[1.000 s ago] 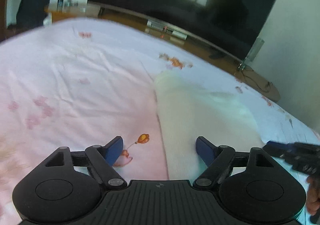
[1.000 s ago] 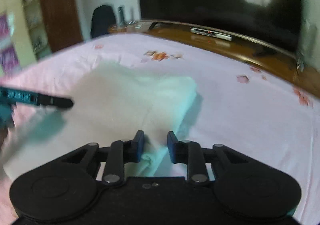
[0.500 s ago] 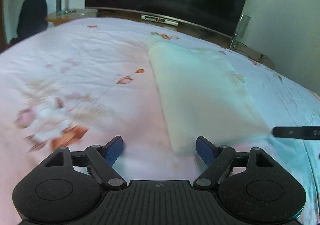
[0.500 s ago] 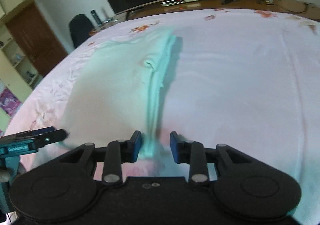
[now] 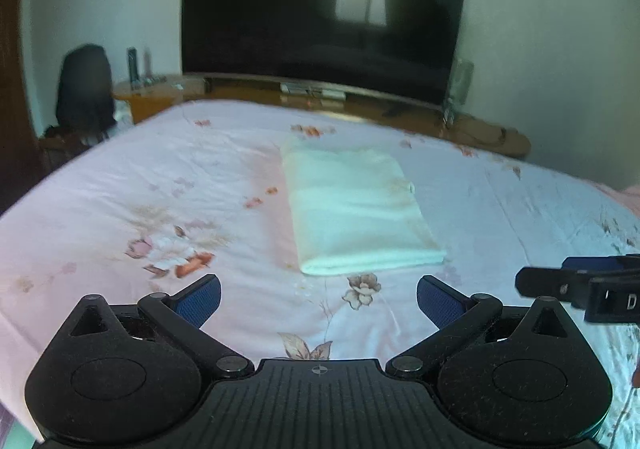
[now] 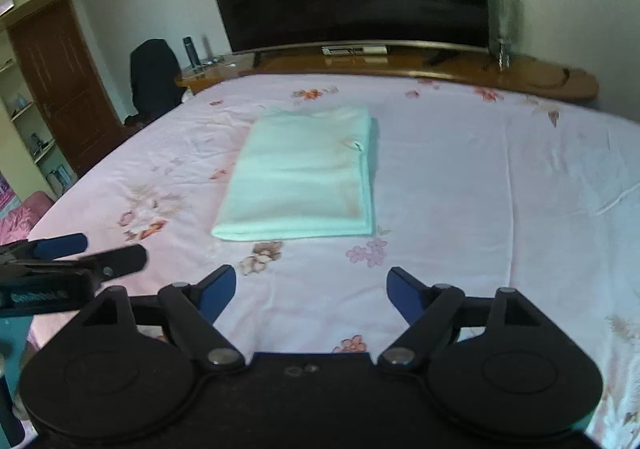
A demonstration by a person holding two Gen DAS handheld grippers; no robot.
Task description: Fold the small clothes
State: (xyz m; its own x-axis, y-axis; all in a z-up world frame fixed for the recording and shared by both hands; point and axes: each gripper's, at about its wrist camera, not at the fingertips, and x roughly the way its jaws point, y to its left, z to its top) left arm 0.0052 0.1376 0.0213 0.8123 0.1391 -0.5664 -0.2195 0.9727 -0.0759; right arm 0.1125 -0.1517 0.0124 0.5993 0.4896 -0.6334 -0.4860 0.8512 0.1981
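Note:
A pale cream-green garment point(image 5: 356, 209) lies folded in a flat rectangle on the pink floral bed sheet point(image 5: 160, 185); it also shows in the right wrist view point(image 6: 304, 177). My left gripper point(image 5: 319, 299) is open and empty, held above the sheet a short way in front of the garment's near edge. My right gripper point(image 6: 311, 289) is open and empty too, held back from the same edge. Each gripper shows at the side of the other's view: the right one point(image 5: 580, 285) and the left one point(image 6: 72, 261).
A large dark TV point(image 5: 324, 17) stands on a long wooden console point(image 6: 400, 61) beyond the bed's far edge. A dark chair point(image 6: 154, 77) and a small round table point(image 5: 156, 93) are at the far left. A brown door point(image 6: 60, 81) is on the left wall.
My right gripper opened and let go of the garment's edge. Both grippers pulled back from the garment, which now lies folded farther ahead.

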